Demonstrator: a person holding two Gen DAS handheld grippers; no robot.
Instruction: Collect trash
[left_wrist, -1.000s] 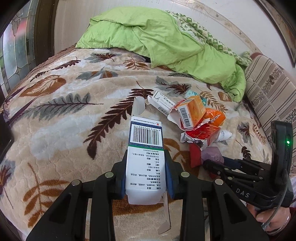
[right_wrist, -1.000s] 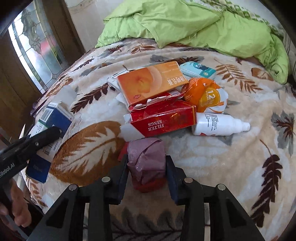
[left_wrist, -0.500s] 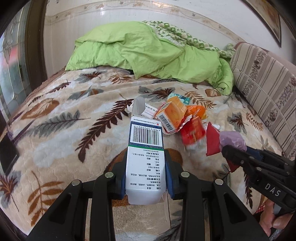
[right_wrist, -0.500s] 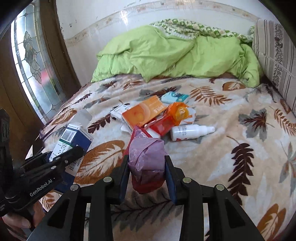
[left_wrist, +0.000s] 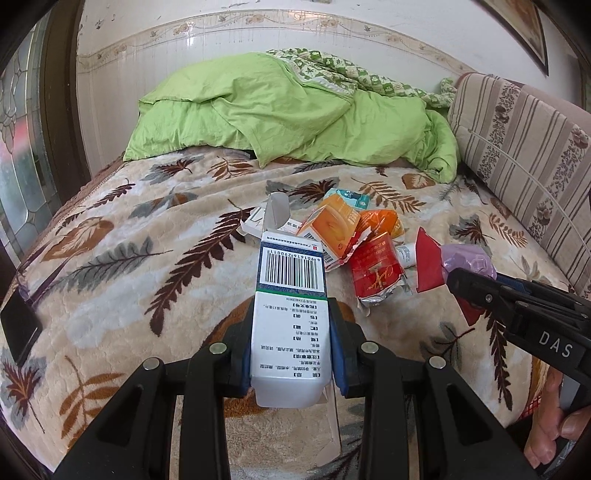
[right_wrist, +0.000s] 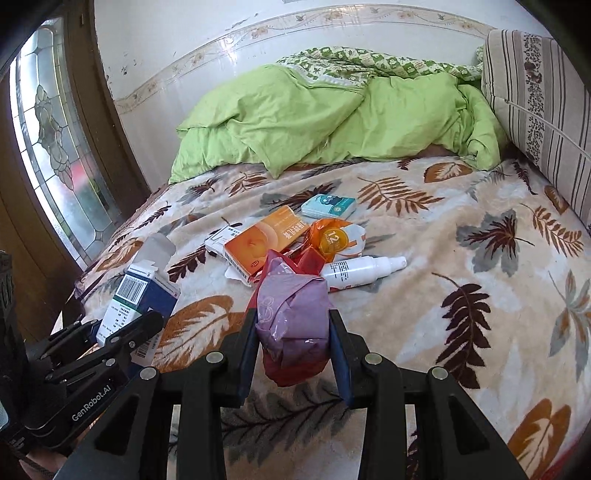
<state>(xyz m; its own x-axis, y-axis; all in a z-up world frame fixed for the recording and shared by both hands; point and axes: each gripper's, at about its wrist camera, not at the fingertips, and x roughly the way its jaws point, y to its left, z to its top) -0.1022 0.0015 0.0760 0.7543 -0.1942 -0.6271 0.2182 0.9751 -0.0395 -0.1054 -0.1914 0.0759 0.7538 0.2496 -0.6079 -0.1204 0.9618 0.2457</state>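
Left wrist view: we see our left gripper (left_wrist: 291, 354) clamped on a white and blue carton (left_wrist: 290, 310), its blue pads pressed against both long sides, the barcode end pointing away from us and an opened flap standing up at the far tip. The carton is lifted clear above the leaf-patterned blanket (left_wrist: 110, 266). To the right, our right gripper (left_wrist: 476, 291) reaches in from the side, held by a hand (left_wrist: 554, 417) at the lower right corner, and it carries a crumpled purple and red wrapper (left_wrist: 454, 262).

In the right wrist view we look straight along that gripper: its jaws are closed narrowly on the wrapper, purple plastic on top and red beneath, raised off the bed. Beyond it the remaining trash lies in a loose cluster on the blanket: an orange box (right_wrist: 266, 240), a small white box (right_wrist: 221, 238) beside it, a red packet (right_wrist: 310, 258) partly hidden behind the wrapper, an orange round-lidded packet (right_wrist: 334, 240), a white spray bottle (right_wrist: 362, 269) lying on its side, and a teal packet (right_wrist: 328, 205) a little farther back. A green quilt (right_wrist: 314, 122) is heaped at the head of the bed, with a striped cushion (right_wrist: 535, 99) to the right
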